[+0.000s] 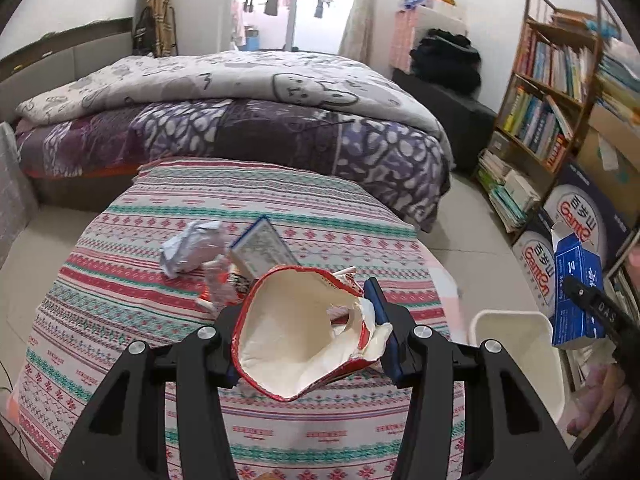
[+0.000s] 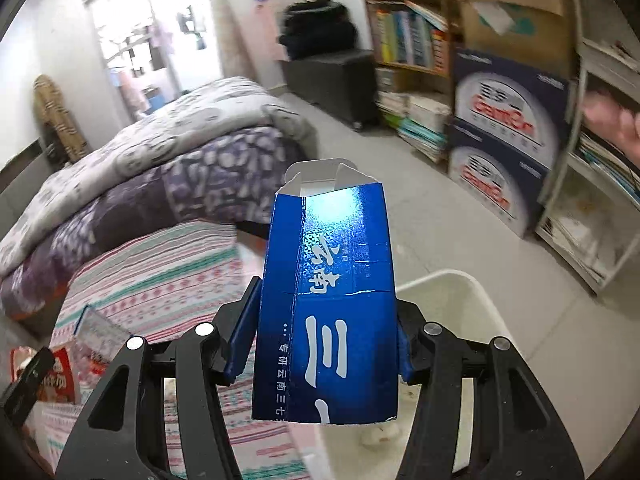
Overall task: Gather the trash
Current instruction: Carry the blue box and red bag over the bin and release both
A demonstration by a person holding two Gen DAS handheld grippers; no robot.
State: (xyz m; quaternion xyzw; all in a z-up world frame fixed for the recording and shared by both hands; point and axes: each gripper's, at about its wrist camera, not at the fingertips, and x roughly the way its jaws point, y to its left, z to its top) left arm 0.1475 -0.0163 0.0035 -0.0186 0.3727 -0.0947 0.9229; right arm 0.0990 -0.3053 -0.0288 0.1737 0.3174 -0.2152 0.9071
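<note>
My left gripper (image 1: 308, 320) is shut on an open red snack bag (image 1: 296, 332) with a white inside, held just above the striped tablecloth (image 1: 160, 320). My right gripper (image 2: 324, 328) is shut on a blue carton (image 2: 328, 300) with white characters, held above the white bin (image 2: 452, 300). The carton (image 1: 574, 292) and the bin (image 1: 516, 344) also show at the right of the left wrist view. On the cloth lie a crumpled silver wrapper (image 1: 192, 248), a small box (image 1: 264, 246) and a clear wrapper (image 1: 218, 280).
A bed (image 1: 240, 120) with quilts stands behind the table. A bookshelf (image 1: 548, 92) and stacked printed boxes (image 2: 504, 140) line the right wall. Tiled floor (image 2: 440, 220) lies between the bin and the shelves. A hand (image 2: 616, 124) shows at the right edge.
</note>
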